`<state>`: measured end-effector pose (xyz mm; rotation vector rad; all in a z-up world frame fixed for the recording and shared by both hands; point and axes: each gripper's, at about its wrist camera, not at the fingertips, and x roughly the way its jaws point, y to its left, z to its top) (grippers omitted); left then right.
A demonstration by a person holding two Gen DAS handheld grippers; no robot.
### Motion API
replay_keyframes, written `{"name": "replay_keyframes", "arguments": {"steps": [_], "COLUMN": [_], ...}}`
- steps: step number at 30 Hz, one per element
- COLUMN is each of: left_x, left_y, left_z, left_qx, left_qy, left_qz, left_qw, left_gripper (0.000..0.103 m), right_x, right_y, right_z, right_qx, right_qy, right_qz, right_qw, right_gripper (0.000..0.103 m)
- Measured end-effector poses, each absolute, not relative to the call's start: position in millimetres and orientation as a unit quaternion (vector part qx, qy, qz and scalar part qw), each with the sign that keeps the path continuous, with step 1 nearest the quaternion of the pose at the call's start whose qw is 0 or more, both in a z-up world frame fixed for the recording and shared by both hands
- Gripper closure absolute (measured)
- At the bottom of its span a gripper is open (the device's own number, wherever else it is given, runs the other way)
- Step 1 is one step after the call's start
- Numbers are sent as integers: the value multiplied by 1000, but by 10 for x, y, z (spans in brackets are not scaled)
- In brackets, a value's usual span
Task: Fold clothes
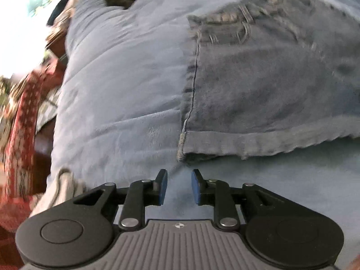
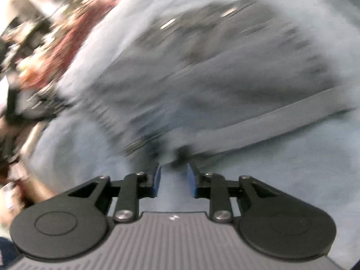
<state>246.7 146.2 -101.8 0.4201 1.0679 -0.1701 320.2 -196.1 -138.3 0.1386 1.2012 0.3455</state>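
The denim garment [image 1: 258, 85] lies folded on a pale blue plush blanket [image 1: 126, 85], just ahead of both tools; its rolled hem [image 1: 258, 141] faces us and a frayed, torn patch [image 1: 229, 24] shows on the far part. We judge it soft but fairly heavy and thick for cloth, with stiff seams; it should hold a crease and not slip much on the fleecy blanket. The hem corner by the side seam [image 1: 191, 85] looks like the firmest place to pinch.

Our left tool [image 1: 179, 185] has its blue pads a little apart with nothing between them, just short of that hem corner. Our right tool [image 2: 173, 180], seen through heavy blur, is likewise slightly parted and empty, just before the hem edge.

The blanket wrinkles softly underneath; we cannot tell what it covers. To the left hangs a red patterned cloth [image 1: 20, 121], with bright, cluttered room beyond.
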Motion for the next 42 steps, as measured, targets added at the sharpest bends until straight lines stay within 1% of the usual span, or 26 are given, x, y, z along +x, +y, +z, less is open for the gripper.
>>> {"name": "replay_keyframes", "arguments": {"steps": [3,5,9,10,12,13,14,15,16,17,18,19,20,21,22,23,24,25,26,28,30,31,35,37,40,42], "left_x": [2364,2316,2273,2254,2224,2216,2220,2224,2225,2223,2220,2215,2210,2204,2208,2218,2219,2220,2219,2213,2184,2165,2045,2048,2123,2146], "left_y": [1146,849,76,-91,-404,-554,-662,-754,-865,-961,-1054,-1122,-1185,-1248,-1299,-1326,-1322,-1296,-1259,-1172,-1055,-996,-853,-891,-987,-1019], "left_z": [-816,-706,-708,-740,-814,-856,-893,-932,-981,-1031,-1082,-1134,-1187,-1239,-1306,-1367,-1402,-1411,-1391,-1321,-1194,-1115,-987,-1061,-1300,-1431], "left_qx": [167,131,82,73,60,58,53,48,49,60,72,88,105,122,136,143,140,130,121,108,107,113,150,160,172,192], "left_qy": [497,494,494,499,506,506,506,507,509,511,512,513,513,513,517,522,524,523,520,512,503,496,480,478,483,487], "left_qz": [-93,-123,-189,-206,-236,-244,-249,-253,-254,-256,-258,-257,-256,-255,-251,-247,-241,-234,-233,-236,-248,-256,-285,-293,-294,-291], "left_qw": [847,851,844,839,827,826,824,822,821,819,816,814,813,811,807,804,805,809,813,819,821,822,816,812,807,800], "left_gripper": [80,80,80,79,75,71,64,61,57,55,55,55,54,54,54,57,63,83,87,92,93,94,94,94,93,91], "right_x": [3348,3470,3692,3721,3776,3797,3841,3922,3997,4050,4103,4155,4198,4204,4205,4192,4179,4166,4152,4116,4076,4054,4004,4016,4067,4082], "right_y": [-2493,-2814,-3209,-3251,-3337,-3389,-3413,-3435,-3456,-3479,-3501,-3523,-3545,-3562,-3572,-3550,-3529,-3508,-3496,-3551,-3604,-3622,-3693,-3665,-3668,-3663], "right_z": [-1249,-1240,-1331,-1365,-1428,-1443,-1492,-1567,-1640,-1705,-1770,-1835,-1892,-1919,-1939,-1931,-1916,-1874,-1826,-1670,-1483,-1388,-1237,-1370,-1727,-1936], "right_qx": [16,-13,-86,-87,-86,-75,-63,-52,-41,-34,-26,-19,-8,12,29,31,33,33,37,63,84,87,89,64,37,31], "right_qy": [539,528,516,513,507,500,497,501,505,513,521,528,535,540,543,543,543,542,542,544,544,544,557,568,581,585], "right_qz": [94,66,55,65,85,97,108,116,123,123,124,124,126,130,133,131,128,125,121,118,116,114,100,88,63,54], "right_qw": [837,846,850,851,853,857,859,856,853,849,844,840,835,832,829,829,829,830,831,828,827,827,820,816,811,809], "right_gripper": [69,69,67,64,57,52,48,43,43,44,46,54,63,80,88,89,91,92,92,94,96,100,100,100,100,99]}}
